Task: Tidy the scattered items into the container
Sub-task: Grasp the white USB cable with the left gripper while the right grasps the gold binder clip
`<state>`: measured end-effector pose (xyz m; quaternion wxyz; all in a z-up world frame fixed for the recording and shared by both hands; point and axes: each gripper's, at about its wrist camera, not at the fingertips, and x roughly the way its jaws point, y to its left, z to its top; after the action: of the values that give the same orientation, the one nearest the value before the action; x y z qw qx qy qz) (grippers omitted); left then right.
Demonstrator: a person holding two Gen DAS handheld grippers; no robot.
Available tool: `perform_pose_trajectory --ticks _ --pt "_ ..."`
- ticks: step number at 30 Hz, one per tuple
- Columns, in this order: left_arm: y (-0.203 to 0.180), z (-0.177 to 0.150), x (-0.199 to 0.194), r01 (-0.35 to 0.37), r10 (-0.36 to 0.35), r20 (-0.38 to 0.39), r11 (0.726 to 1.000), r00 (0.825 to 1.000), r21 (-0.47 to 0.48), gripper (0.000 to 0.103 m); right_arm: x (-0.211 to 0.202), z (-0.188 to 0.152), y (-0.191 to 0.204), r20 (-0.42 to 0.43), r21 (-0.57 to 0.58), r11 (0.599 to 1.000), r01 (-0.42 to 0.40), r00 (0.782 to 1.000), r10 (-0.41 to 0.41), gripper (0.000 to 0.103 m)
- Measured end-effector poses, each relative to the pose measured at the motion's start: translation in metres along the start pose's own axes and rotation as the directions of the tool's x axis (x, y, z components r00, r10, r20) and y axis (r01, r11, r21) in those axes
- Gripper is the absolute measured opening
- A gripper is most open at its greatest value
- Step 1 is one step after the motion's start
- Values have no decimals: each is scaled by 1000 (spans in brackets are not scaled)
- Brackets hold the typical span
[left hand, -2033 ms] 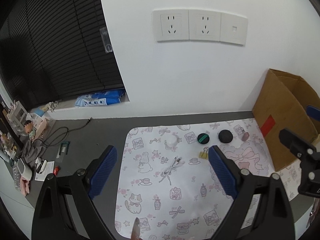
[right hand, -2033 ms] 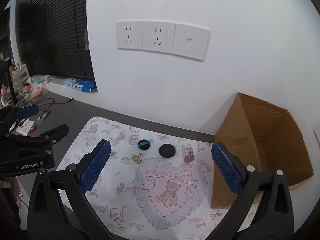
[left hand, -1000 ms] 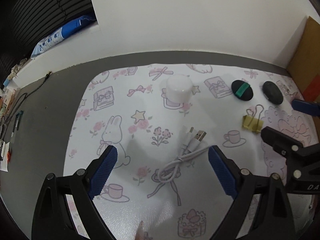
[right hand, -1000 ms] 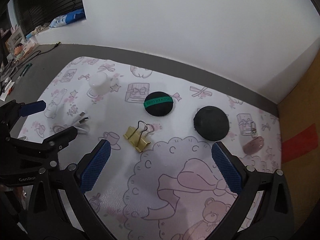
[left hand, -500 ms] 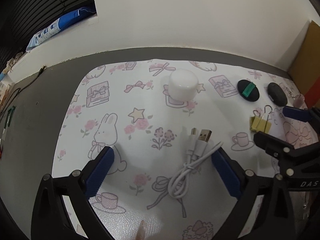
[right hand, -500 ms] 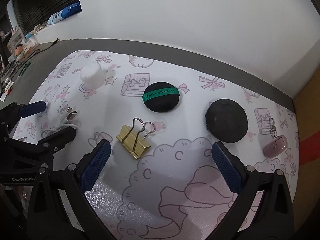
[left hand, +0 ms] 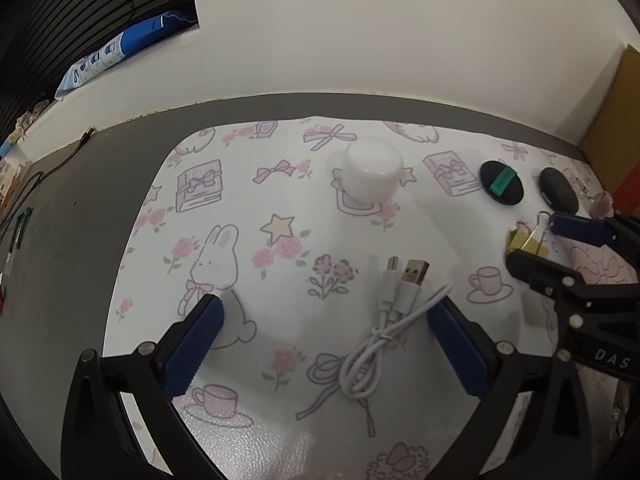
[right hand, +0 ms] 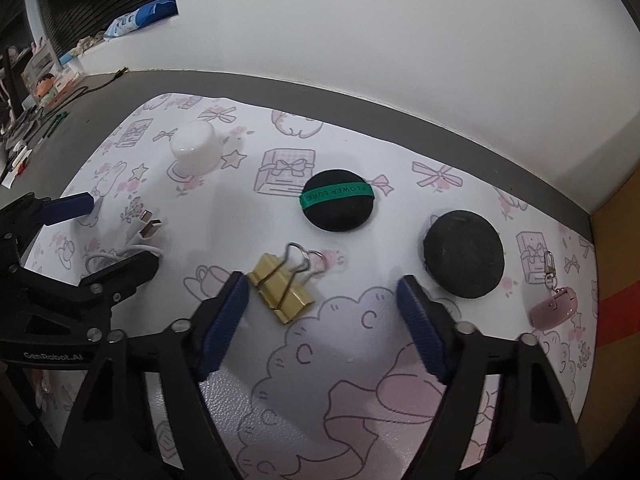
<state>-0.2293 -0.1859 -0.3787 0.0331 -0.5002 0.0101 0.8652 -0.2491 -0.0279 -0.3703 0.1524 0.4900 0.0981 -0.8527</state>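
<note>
My left gripper [left hand: 324,320] is open, low over the patterned mat [left hand: 248,240]; a coiled white USB cable [left hand: 394,320] lies by its right finger. A white cap [left hand: 372,176] stands farther back. My right gripper [right hand: 322,304] is open just above the mat; a gold binder clip [right hand: 286,286] lies by its left finger. Beyond it are a black puff with a green band [right hand: 338,206], a plain black puff [right hand: 464,260] and a pink keychain [right hand: 554,308]. The cardboard box [right hand: 618,264] stands at the right edge.
The mat lies on a grey desk [left hand: 60,240] against a white wall. Cables, pens and small clutter [right hand: 36,92] sit far left. A blue packet [left hand: 120,50] lies on the window sill. Each gripper shows in the other's view.
Both grippers have come down and forward from high above the desk to just over the mat. The right gripper's jaws look narrower than half a second ago. No item has moved.
</note>
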Motion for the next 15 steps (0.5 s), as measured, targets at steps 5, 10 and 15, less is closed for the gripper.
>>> perform_pose_trajectory --ticks 5,10,15 --pt "-6 2 -10 9 -9 20 1000 1000 16 56 -4 3 0 -4 -5 1000 3 1000 -3 41" --pt "-9 7 -11 13 -14 14 1000 1000 19 28 0 5 1 -9 -3 1000 3 1000 -3 40" --pt "-9 10 -11 7 -8 12 1000 1000 18 24 -2 4 0 -5 -6 1000 -23 1000 23 21"
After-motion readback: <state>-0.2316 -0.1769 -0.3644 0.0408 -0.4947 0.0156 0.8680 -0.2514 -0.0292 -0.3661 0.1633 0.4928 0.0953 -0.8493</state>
